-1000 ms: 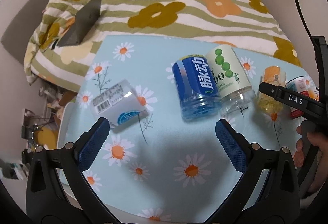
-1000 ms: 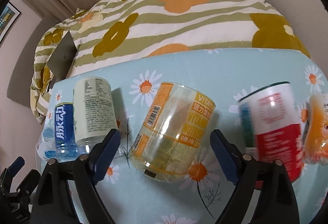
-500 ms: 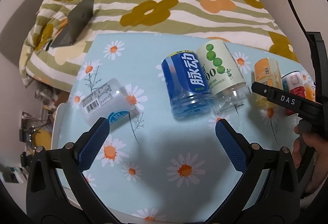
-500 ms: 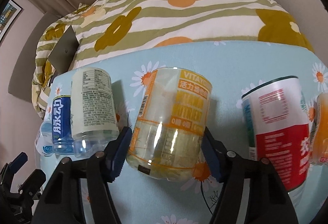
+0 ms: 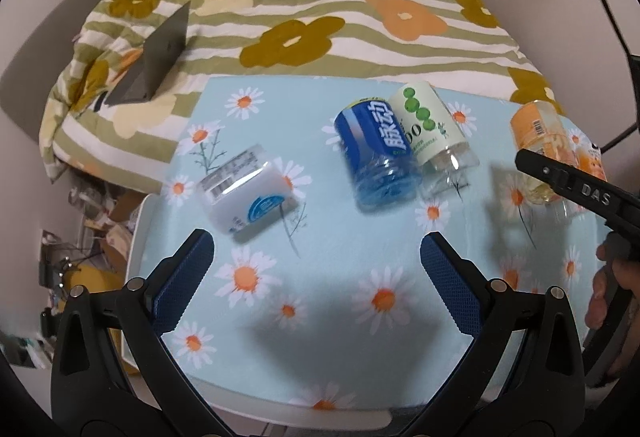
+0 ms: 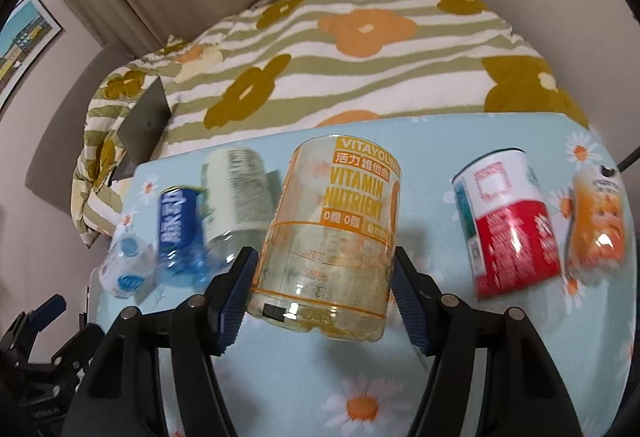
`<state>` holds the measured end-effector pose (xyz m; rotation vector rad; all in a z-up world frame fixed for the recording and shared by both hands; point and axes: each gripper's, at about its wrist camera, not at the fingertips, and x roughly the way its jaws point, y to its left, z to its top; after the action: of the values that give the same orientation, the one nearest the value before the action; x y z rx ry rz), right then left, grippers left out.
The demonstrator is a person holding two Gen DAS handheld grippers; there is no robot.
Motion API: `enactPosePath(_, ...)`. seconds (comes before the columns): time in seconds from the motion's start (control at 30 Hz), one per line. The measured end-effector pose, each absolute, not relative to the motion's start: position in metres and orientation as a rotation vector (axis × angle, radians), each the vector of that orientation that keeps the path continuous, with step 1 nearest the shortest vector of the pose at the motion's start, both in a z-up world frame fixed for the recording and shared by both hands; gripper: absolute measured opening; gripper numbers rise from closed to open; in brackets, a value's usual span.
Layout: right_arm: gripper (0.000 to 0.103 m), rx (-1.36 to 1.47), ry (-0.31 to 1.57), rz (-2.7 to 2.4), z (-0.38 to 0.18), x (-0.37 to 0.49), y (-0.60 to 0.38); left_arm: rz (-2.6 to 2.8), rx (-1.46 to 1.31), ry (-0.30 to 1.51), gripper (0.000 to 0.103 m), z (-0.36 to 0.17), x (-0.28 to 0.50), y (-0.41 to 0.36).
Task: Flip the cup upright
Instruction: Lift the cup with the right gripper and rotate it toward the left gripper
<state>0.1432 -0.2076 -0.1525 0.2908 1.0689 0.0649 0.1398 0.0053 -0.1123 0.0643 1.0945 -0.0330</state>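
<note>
Squeezing the yellow cup [image 6: 328,237] at the frame's middle, the right gripper [image 6: 324,301] has closed and lifted it off the worktop [image 6: 460,377], beginning the flip. The left gripper [image 5: 316,277] waits wide apart, holding nothing.

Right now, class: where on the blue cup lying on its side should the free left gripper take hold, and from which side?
Grip the blue cup across its labelled middle, coming from above with fingers astride its round sides. The green cup lies against its right, so that gap is tight.
</note>
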Motion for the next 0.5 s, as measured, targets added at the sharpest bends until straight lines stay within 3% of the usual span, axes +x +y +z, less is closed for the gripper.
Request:
enactPosePath(0.23, 0.061, 0.241, 1.045, 0.069, -0.146, 0.089, -0.176, -0.074, 0.072, 1.088, 0.103, -0.117, 0.105, 0.028)
enactPosePath(0.5, 0.061, 0.224, 1.091, 0.073, -0.190, 0.049, -0.144, -0.087, 0.093, 1.139, 0.103, -0.147, 0.074, 0.047)
